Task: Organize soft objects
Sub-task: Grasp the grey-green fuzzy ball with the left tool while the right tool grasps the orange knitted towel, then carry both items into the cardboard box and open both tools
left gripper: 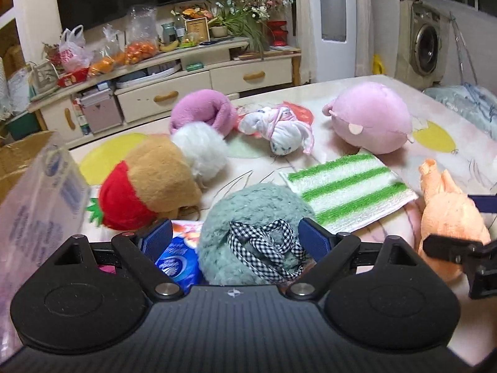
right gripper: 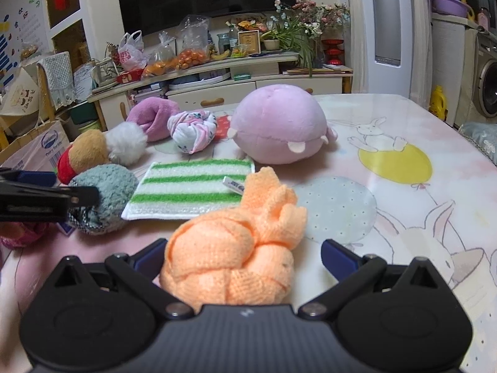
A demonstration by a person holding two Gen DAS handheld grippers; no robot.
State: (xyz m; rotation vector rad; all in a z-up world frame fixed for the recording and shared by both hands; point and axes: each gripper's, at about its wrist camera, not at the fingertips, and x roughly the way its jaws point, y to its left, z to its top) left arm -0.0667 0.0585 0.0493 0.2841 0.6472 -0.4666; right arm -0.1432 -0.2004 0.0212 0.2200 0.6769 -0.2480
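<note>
Toys and cloths are lying scattered over the table, and I am working both grippers at its near edge. My left gripper is standing spread, its blue pads flanking the teal fuzzy ball with the checked ribbon; whether they are touching it I cannot tell. My right gripper is likewise spread around the orange knitted bundle, not squeezing it. Between the two lies the green-striped cloth, flat. Behind it are sitting the pink round plush, the knotted white cloth, the purple roll, the white pompom and the tan-and-red plush.
</note>
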